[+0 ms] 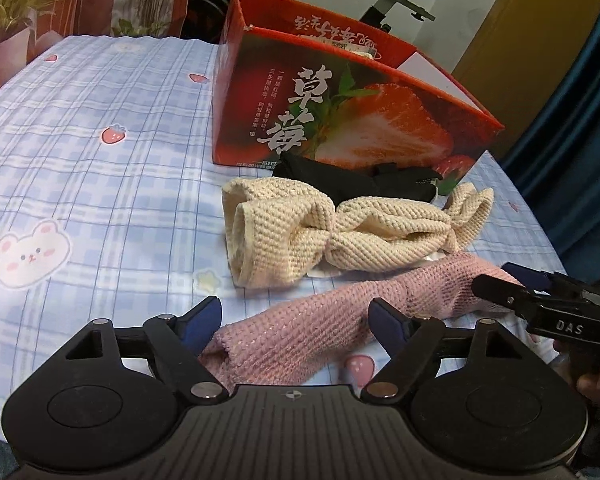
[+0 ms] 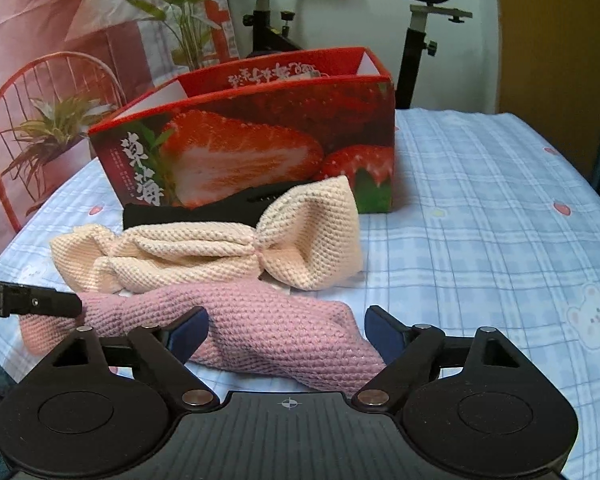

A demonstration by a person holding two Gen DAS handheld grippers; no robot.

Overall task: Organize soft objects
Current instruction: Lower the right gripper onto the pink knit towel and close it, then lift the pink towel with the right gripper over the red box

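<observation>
Straddling opposite ends of the pink knitted cloth (image 1: 332, 320), both grippers stand wide apart with nothing clamped. In the left wrist view, the left gripper (image 1: 296, 316) has the cloth's near end between its blue pads, and the long axis runs from there toward 2 o'clock, where the right gripper (image 1: 540, 300) meets the far end. In the right wrist view, the right gripper (image 2: 286, 328) brackets the wider end (image 2: 284, 332), and the axis runs toward 9 o'clock. Each hand is nearest its own end; whether the pads touch the fabric cannot be told. Beyond, at 12 o'clock, lie the cream cloth (image 1: 328, 228), a black item (image 1: 340, 176) and the open strawberry box (image 1: 340, 116), the probable destination.
</observation>
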